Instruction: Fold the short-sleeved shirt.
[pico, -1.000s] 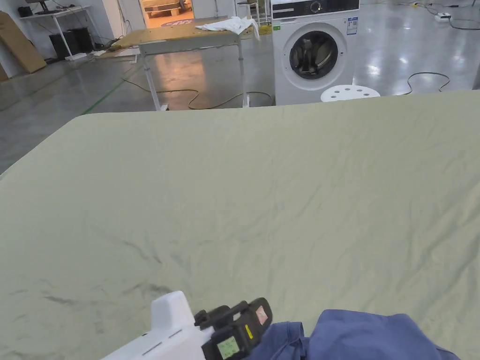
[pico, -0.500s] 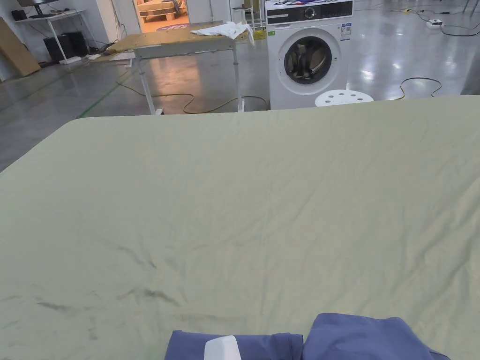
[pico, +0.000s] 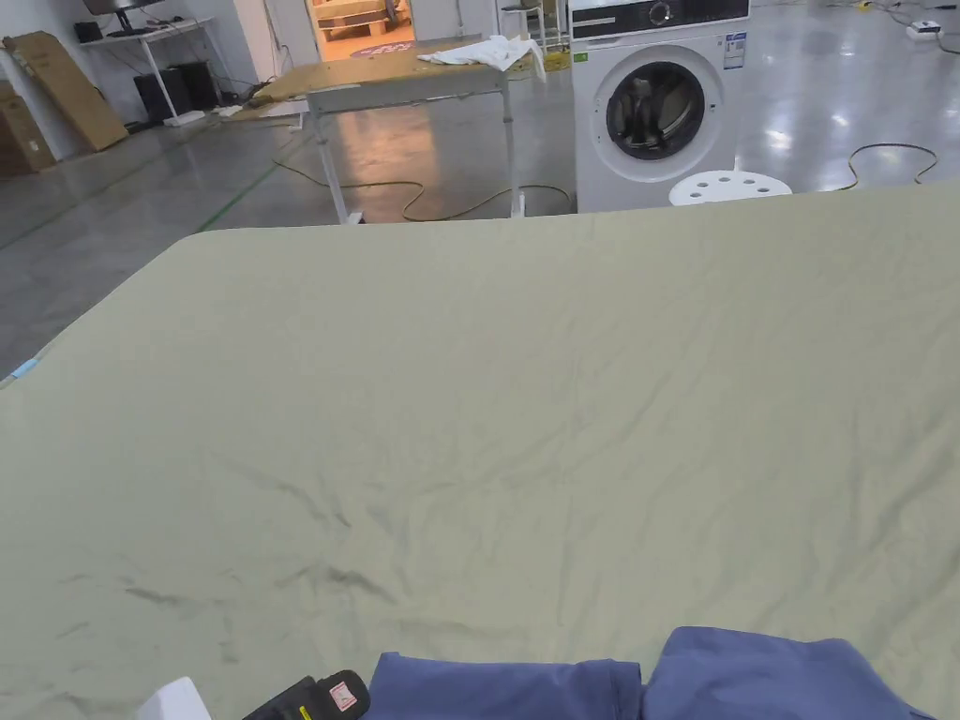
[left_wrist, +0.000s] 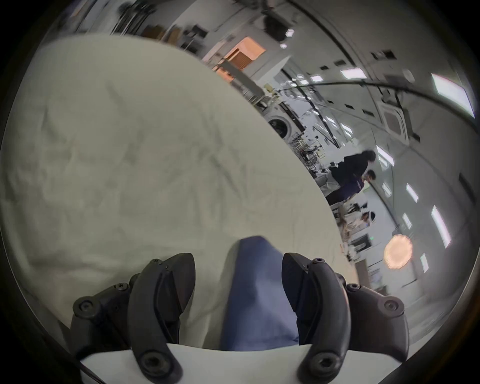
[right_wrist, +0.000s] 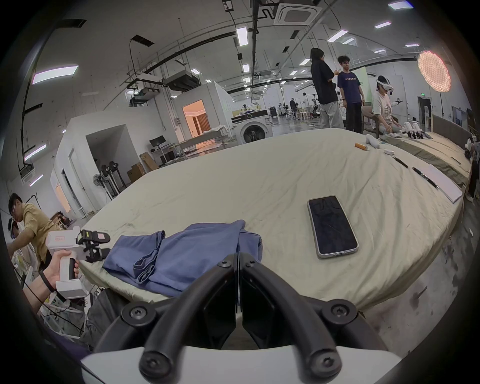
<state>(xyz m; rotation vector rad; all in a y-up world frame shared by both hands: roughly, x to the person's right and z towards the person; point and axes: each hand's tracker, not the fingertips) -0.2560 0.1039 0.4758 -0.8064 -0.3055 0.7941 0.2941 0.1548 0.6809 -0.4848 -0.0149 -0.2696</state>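
Blue shirt (right_wrist: 181, 257) bunched at bed edge (right_wrist: 337, 293) (could slip off); left gripper (left_wrist: 238, 275) agape, empty; right gripper (right_wrist: 237, 256) closed, empty.

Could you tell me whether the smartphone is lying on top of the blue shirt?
No, in the right gripper view the smartphone lies face up on the bare sheet, apart from the blue shirt.
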